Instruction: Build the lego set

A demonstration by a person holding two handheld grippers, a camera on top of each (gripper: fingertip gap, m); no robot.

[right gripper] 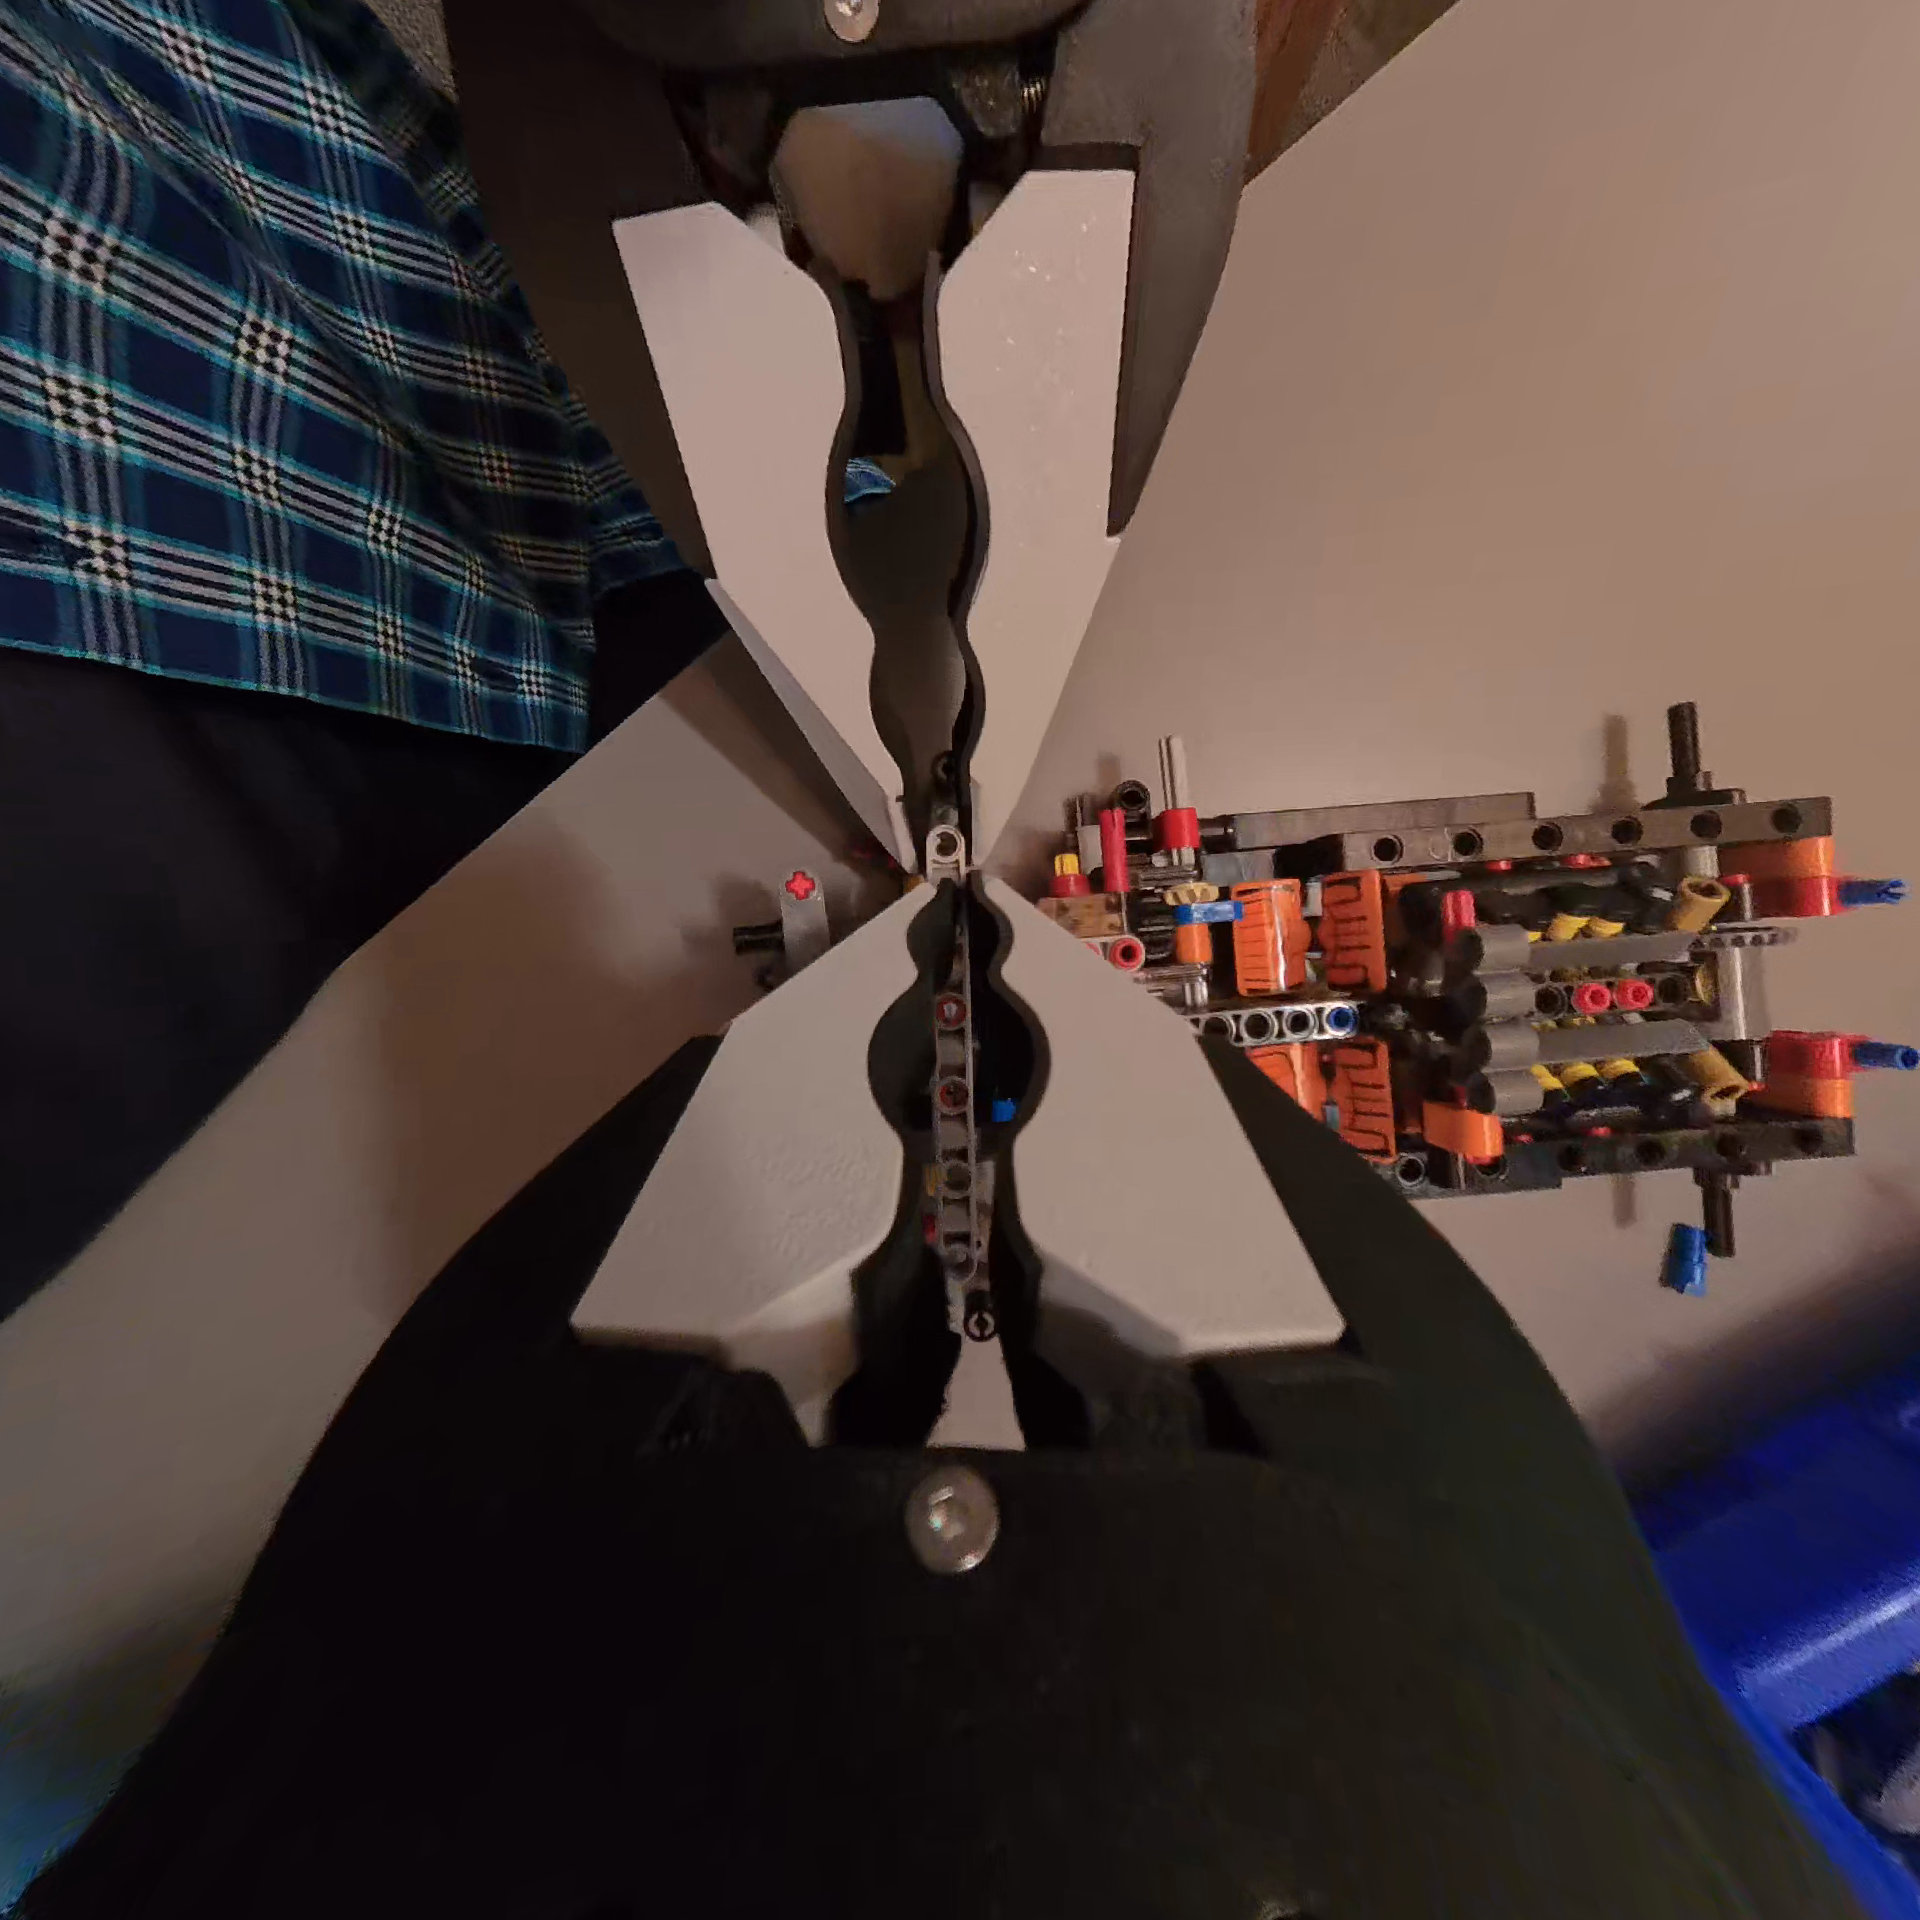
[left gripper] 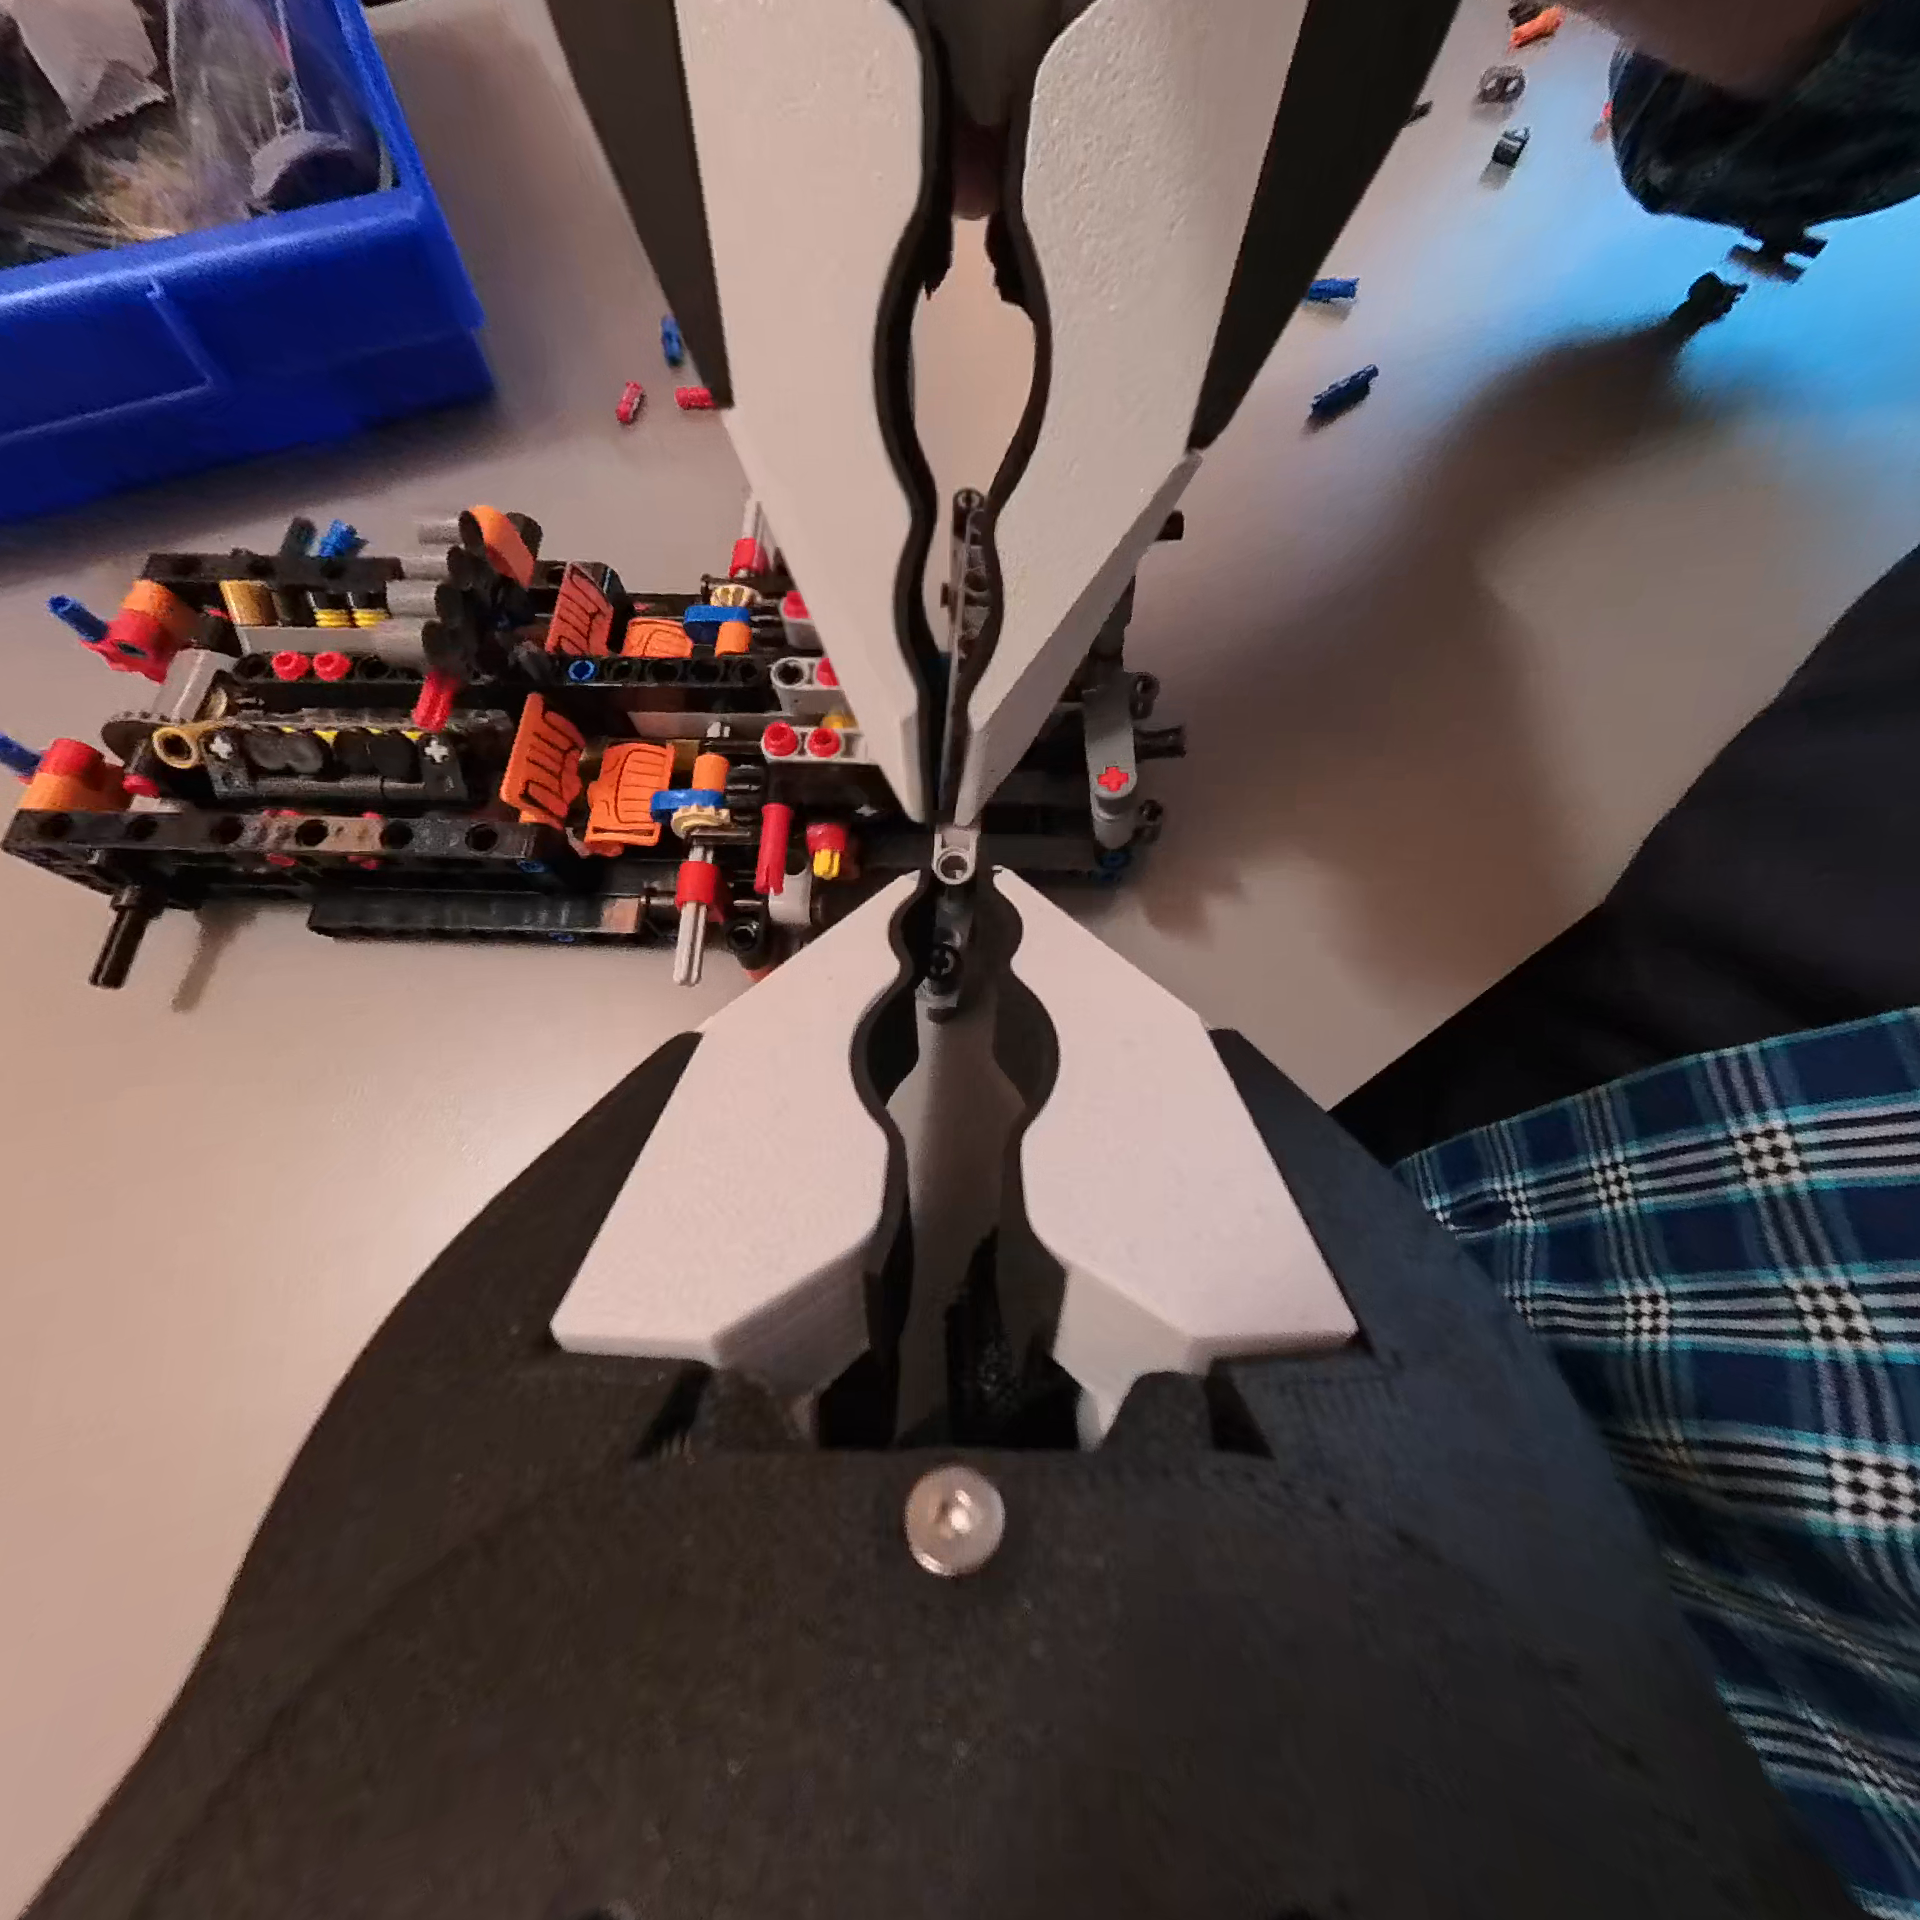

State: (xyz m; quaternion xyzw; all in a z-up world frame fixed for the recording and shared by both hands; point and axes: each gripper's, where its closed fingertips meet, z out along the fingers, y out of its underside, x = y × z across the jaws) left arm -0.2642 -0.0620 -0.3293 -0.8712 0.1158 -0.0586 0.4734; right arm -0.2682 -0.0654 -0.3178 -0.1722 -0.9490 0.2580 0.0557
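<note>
My left gripper (left gripper: 956,879) and right gripper (left gripper: 940,817) meet tip to tip above the table. In the right wrist view the right gripper (right gripper: 954,881) is shut on a long thin grey beam (right gripper: 956,1091) with holes that runs back between its fingers. The beam also shows in the left wrist view (left gripper: 974,582). The left gripper (right gripper: 940,821) is shut on a small dark connector piece (left gripper: 943,966) whose light grey end (left gripper: 954,860) touches the beam's end. The half-built lego model (left gripper: 416,727) lies on the table beside both grippers, also in the right wrist view (right gripper: 1455,987).
A blue bin (left gripper: 208,260) of bagged parts stands past the model, also seen in the right wrist view (right gripper: 1818,1610). Loose blue pins (left gripper: 1340,390) and red pins (left gripper: 629,400) lie on the table. A grey piece with a red axle (left gripper: 1112,779) stands near the tips. A person's plaid shirt (left gripper: 1714,1299) is close by.
</note>
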